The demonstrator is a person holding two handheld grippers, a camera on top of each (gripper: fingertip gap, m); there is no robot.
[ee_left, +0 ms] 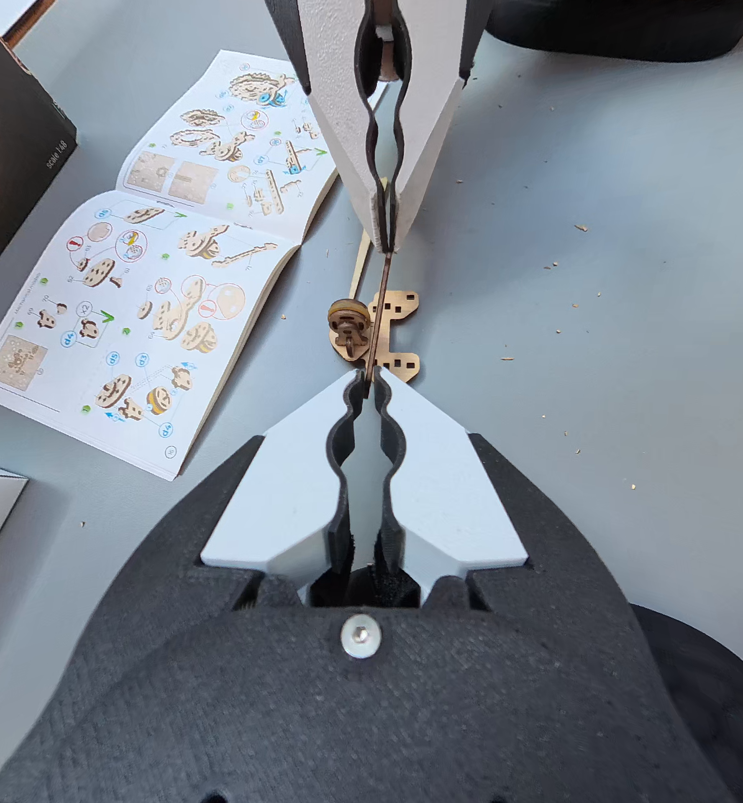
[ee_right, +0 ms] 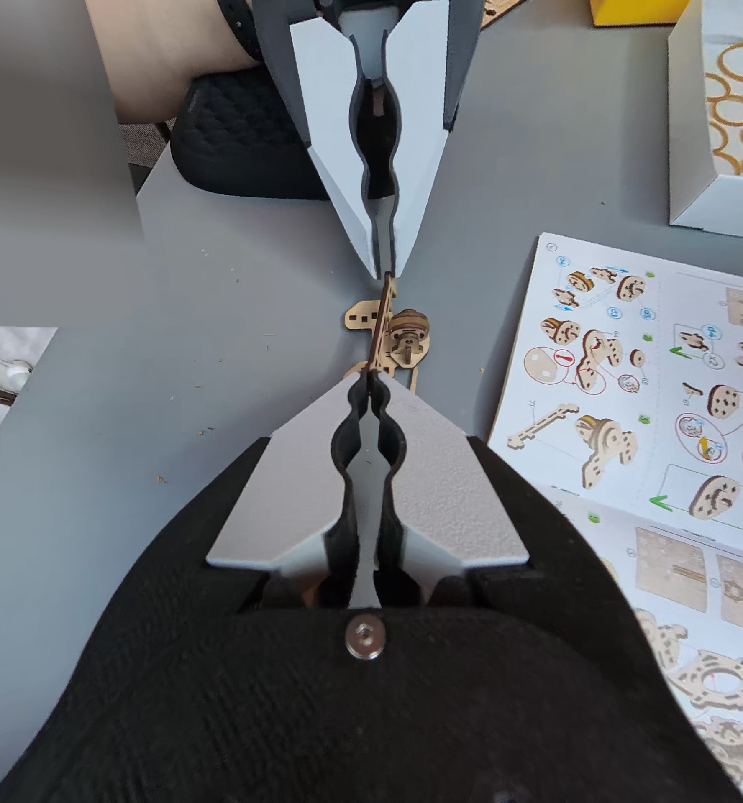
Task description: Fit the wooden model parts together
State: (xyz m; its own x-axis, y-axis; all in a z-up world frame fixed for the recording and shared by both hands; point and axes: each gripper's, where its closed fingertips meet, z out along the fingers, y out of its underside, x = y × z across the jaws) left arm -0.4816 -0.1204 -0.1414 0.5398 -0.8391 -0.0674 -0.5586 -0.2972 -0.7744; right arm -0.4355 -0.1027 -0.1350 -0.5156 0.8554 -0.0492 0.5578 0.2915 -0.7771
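Observation:
A thin wooden strip (ee_left: pixel 378 313) with small holes stands edge-on between both grippers. My left gripper (ee_left: pixel 367 378) is shut on its near end in the left wrist view. My right gripper (ee_left: pixel 385 247) comes from the far side and is shut on its other end. In the right wrist view the right gripper (ee_right: pixel 369 376) holds the strip (ee_right: pixel 380 321) low, with the left gripper (ee_right: pixel 387 273) opposite. Under the strip lies a flat wooden plate (ee_left: pixel 400 330) with square holes, and a small round wheel assembly (ee_left: pixel 348 321) sits beside it. I cannot tell whether strip and plate touch.
An open instruction booklet (ee_left: pixel 143 260) lies on the grey table (ee_left: pixel 578 391), also in the right wrist view (ee_right: pixel 643 391). A dark box (ee_left: pixel 9 152) stands far left. A white box with ring-cut sheets (ee_right: pixel 730 108), a black padded rest (ee_right: pixel 239 139) and a person's arm (ee_right: pixel 165 56) show. Wood crumbs are scattered around. Across from one pair of fingers to the other is roughly 6 centimetres.

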